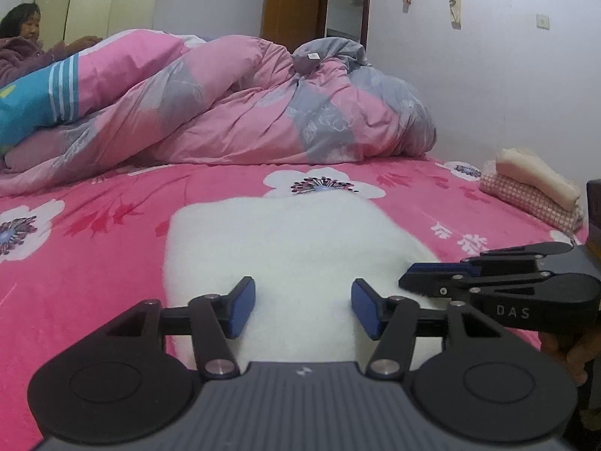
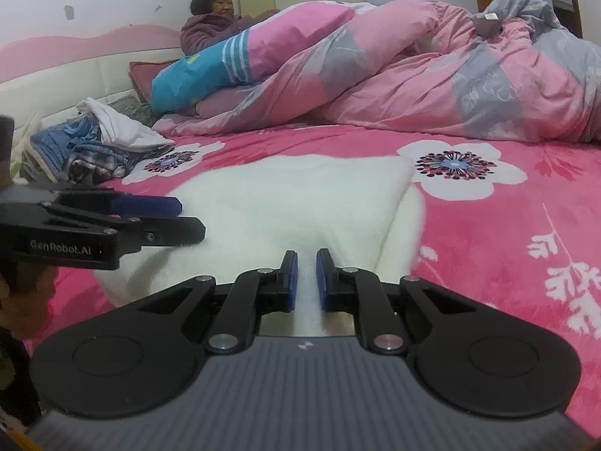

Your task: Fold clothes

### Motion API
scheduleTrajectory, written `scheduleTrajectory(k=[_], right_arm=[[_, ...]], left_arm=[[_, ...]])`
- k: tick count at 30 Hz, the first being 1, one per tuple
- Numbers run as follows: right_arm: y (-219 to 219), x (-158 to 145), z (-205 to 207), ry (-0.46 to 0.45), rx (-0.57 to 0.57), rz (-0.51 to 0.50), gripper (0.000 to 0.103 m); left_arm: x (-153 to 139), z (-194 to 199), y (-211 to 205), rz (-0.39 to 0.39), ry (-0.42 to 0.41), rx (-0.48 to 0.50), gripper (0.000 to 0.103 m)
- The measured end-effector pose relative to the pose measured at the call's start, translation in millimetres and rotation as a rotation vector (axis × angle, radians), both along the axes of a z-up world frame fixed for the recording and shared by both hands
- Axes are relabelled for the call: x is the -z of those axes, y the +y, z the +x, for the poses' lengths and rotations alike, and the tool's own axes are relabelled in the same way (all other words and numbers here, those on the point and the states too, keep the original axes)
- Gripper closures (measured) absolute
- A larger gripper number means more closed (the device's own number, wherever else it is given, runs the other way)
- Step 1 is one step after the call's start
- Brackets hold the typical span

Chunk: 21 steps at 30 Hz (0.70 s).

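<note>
Your white fleece garment (image 1: 296, 248) lies flat on the bed (image 1: 94, 263), on the pink flowered sheet, partly folded, with one doubled edge running along its right side in the right wrist view.

Left tool (image 1: 303, 310): released, blue pads standing apart over the near edge of the white fleece, nothing pinched between them. In the right wrist view it enters from the left, side-on, over the garment's left edge.

Right tool (image 2: 307, 280): clenched on a ridge of the white fleece; cloth fills the narrow gap between the pads. Your hand (image 1: 571, 353) shows below its body in the left wrist view.

Writing: "GenRobot.AI" on the flank of the left tool, read from the right wrist view. "DAS" on the flank of the right tool, read from the left wrist view.

No containers in view. Two clothing groups on the bed instead: a folded stack (image 1: 533, 188), cream piece on top of a pink checked one, far right; a loose pile (image 2: 94, 146) of blue, plaid and white items, far left by the headboard.

Behind: a rumpled pink and grey duvet (image 1: 244, 112), and a person (image 2: 214, 22) sitting at the head of the bed.
</note>
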State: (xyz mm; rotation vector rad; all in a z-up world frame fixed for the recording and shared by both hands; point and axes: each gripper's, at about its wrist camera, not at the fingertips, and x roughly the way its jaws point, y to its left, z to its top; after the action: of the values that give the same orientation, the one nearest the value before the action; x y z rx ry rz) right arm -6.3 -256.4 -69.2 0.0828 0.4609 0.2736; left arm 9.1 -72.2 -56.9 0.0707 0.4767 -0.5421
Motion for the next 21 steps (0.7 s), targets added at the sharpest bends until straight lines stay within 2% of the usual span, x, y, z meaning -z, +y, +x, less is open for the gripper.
scheduleTrajectory(k=[15, 21], right_arm=[[5.3, -0.5, -3.3, 0.001, 0.011, -0.015, 0.093], [5.1, -0.5, -4.0, -0.002, 0.010, -0.017, 0.093]], left_arm=[[-2.3, -2.2, -6.9, 0.002, 0.036, -0.007, 0.029], [-3.9, -3.1, -6.8, 0.005, 0.043, -0.007, 0.028]])
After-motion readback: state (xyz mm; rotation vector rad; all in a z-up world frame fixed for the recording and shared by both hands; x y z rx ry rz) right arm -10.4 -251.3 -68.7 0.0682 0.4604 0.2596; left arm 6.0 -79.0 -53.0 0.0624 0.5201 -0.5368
